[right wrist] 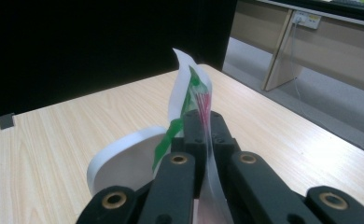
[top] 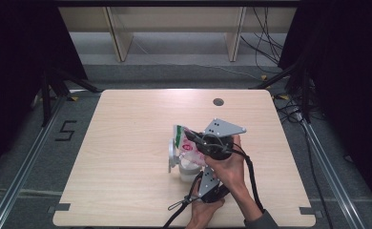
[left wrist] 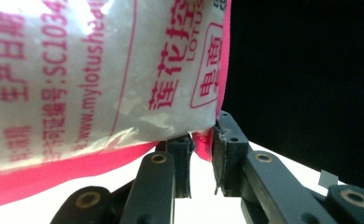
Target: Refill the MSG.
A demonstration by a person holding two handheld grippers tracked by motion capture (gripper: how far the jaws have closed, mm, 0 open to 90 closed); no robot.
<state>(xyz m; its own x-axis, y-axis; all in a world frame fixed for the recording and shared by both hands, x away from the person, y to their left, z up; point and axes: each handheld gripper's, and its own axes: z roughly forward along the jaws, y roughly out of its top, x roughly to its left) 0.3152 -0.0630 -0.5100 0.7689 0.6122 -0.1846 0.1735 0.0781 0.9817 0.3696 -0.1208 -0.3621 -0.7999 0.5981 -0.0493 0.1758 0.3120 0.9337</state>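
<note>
Item one, far left of the high view: a floor marking shaped like the numeral five [top: 67, 130], on the grey floor beside the metal rail [top: 24, 167].

Item two: the surface [top: 127, 143], light wood grain, with a round grey cable port [top: 218, 101] near its far edge.

Item three: a white cup [top: 188, 170], standing on the surface just under the pouch; in the right gripper view its white rim [right wrist: 124, 142] curves just behind the jaws.

Item four: the pouch [top: 188, 145], a sachet printed in pink and green, held above the cup, off the surface, between your two tools. In the left gripper view its translucent body [left wrist: 91, 70] carries pink lettering and a pink sealed edge.

Item five: your left tongs [left wrist: 202, 144]. You have them closed on the pink corner of the pouch; the pads pinch the seal between them. In the high view this tool [top: 211, 187] sits low, near the front edge of the surface, in your left hand [top: 204, 212].

Item six: your right tongs [right wrist: 203, 123]. You have them clamped fully on the top edge of the pouch, the green and pink film [right wrist: 192, 88] rising upright out of the shut jaws. In the high view this tool [top: 212, 143] carries a grey three-cornered plate [top: 222, 127], with your right hand [top: 229, 164] wrapped round it.
</note>
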